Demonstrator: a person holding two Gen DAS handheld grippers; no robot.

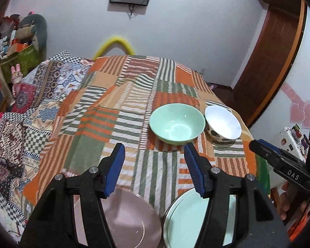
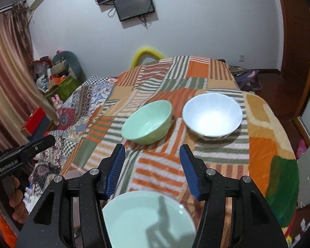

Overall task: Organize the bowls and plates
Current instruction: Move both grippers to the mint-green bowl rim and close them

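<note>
Both tongs hang spread and empty above the bed: the left tongs over the pink plate, the right tongs over the green plate. The two plates lie near, side by side and not yet stacked. Farther off, the green bowl sits just left of the white spotted bowl, rims nearly touching. The next step is probably nesting the bowls (the quilt is soft, so they may tip): pinch one rim squarely, lift it clear before crossing, and lower it gently.
</note>
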